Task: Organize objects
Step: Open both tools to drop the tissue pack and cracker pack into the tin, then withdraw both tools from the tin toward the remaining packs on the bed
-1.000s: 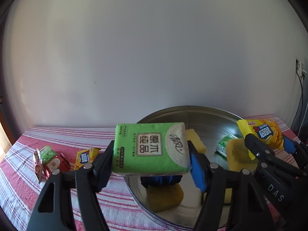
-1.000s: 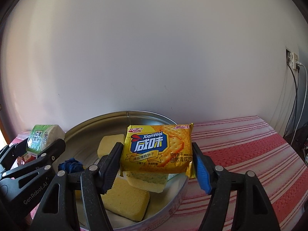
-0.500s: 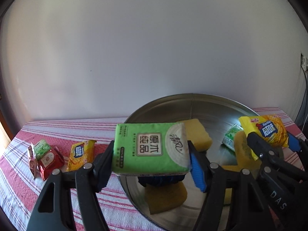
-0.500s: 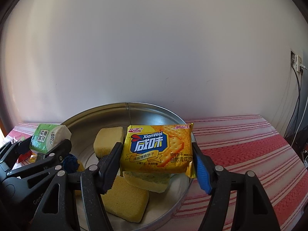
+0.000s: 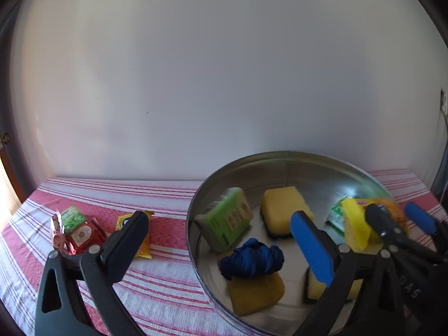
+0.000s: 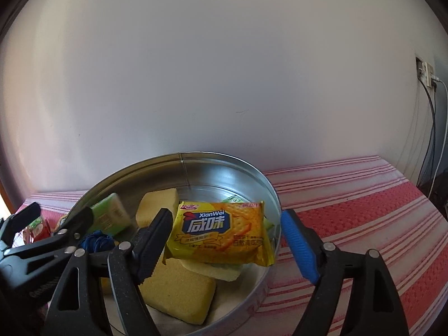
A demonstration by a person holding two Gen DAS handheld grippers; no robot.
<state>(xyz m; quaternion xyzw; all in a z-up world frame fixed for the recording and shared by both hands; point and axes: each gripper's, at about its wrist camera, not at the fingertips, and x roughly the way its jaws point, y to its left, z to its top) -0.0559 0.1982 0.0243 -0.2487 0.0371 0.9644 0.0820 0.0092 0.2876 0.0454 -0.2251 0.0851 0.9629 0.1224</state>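
Observation:
My left gripper [image 5: 221,238] stands wide open above a round metal tin [image 5: 285,159], and its jaws are still opening with nothing between them. The green tissue pack [image 5: 226,219] lies blurred and tilted inside the tin, beside yellow sponges [image 5: 282,207] and a blue cloth [image 5: 252,260]. My right gripper [image 6: 226,221] is over the tin [image 6: 196,158] with its jaws opening. The yellow cracker pack [image 6: 221,232] is still between them. The blue pad [image 6: 296,240] stands clear of the pack's right edge.
Red [image 5: 84,235], green [image 5: 72,215] and yellow [image 5: 141,245] snack packets lie on the red striped cloth [image 5: 168,285] left of the tin. A plain wall rises close behind. A socket with cables [image 6: 428,75] hangs at the far right.
The left jaws have sprung apart and the green tissue pack has dropped into the tin. The right jaws have widened, and the cracker pack now sits lower and tilted between them.

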